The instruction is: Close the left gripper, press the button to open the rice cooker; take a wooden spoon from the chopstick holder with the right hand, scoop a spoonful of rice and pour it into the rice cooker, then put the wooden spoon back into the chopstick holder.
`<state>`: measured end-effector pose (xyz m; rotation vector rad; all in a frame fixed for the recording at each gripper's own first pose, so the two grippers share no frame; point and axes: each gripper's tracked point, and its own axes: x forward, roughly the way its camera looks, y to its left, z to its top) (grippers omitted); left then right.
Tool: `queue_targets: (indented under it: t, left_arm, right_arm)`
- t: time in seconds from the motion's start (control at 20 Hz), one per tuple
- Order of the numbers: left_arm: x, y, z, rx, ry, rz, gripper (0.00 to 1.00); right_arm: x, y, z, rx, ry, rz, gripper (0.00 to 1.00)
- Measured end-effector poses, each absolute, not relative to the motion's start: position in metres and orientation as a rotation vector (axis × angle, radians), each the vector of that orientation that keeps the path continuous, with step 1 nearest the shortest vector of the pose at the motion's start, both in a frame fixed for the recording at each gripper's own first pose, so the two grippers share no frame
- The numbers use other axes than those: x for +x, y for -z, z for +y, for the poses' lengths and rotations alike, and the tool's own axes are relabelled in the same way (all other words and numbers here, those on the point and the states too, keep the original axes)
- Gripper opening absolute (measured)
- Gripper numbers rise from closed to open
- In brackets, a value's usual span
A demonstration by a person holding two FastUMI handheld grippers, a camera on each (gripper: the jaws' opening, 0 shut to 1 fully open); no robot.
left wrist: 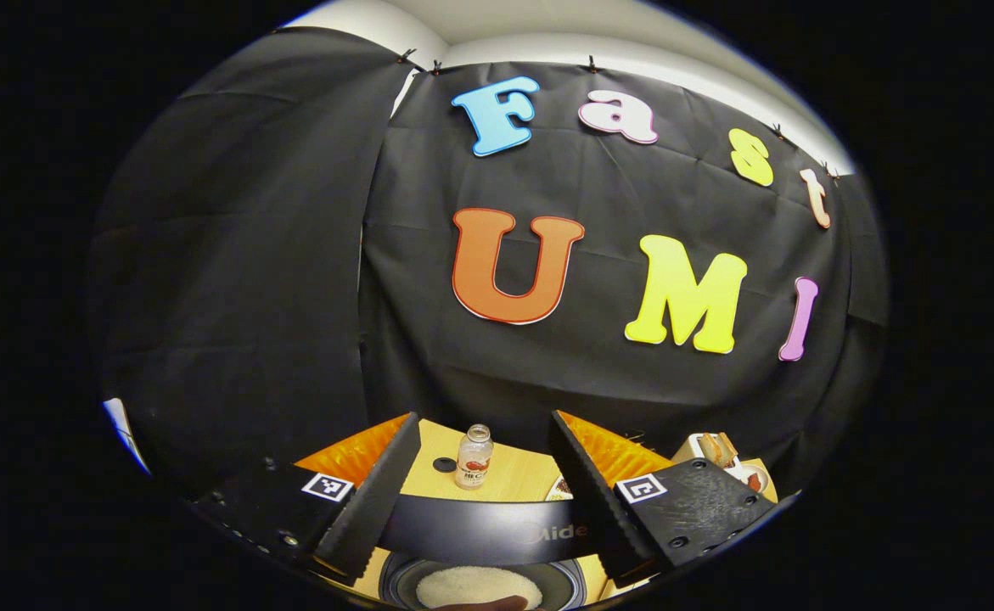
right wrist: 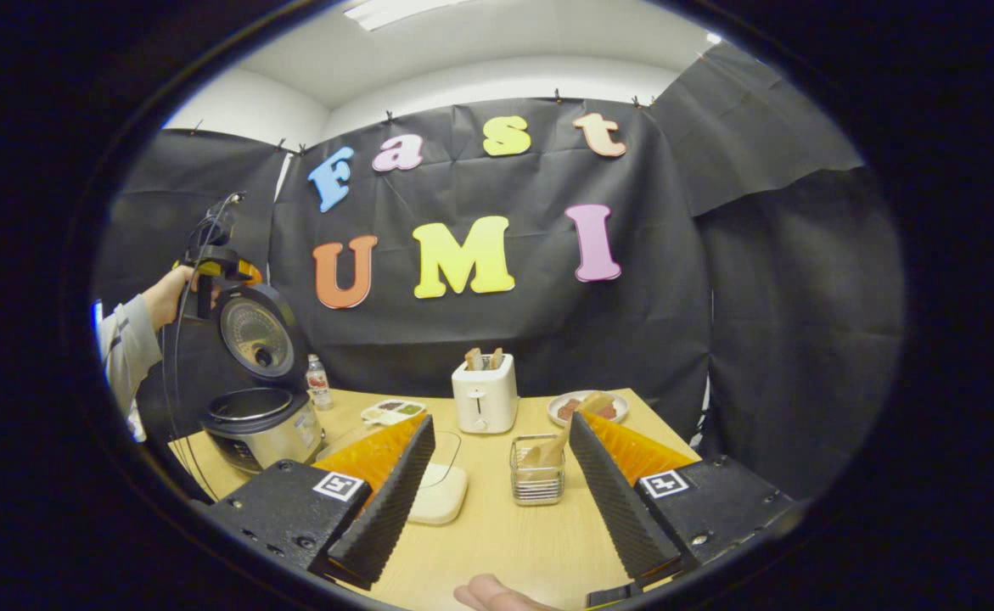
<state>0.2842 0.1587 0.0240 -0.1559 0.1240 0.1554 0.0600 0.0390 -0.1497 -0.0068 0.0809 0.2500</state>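
Rice cooker [right wrist: 259,416] sits at the lower left of my right gripper view with its lid up, on the wooden surface [right wrist: 497,526]. My left hand-held gripper [left wrist: 484,488] has its fingers spread apart, empty, above the pot with white rice at the bottom of the left gripper view. My right hand-held gripper [right wrist: 501,484] is also spread wide, empty, with the wire chopstick holder [right wrist: 537,471] and its wooden spoon [right wrist: 558,450] between the fingers, farther off.

left gripper view above rice cooker [left wrist: 480,560], right gripper view across table [right wrist: 497,526]
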Motion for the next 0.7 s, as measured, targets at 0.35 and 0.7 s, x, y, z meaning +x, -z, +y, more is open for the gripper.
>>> queue_targets:
  t: [0.35, 0.7]
  left_arm:
    - [0.227, 0.010, 0.137, -0.110, -0.129, 0.137, 0.96]
    - [0.170, 0.070, 0.101, -0.065, -0.061, 0.168, 0.96]
  right_arm:
    - [0.010, 0.146, 0.055, 0.023, -0.343, 0.068, 1.00]
    - [-0.012, 0.148, 0.058, 0.012, -0.377, 0.093, 0.99]
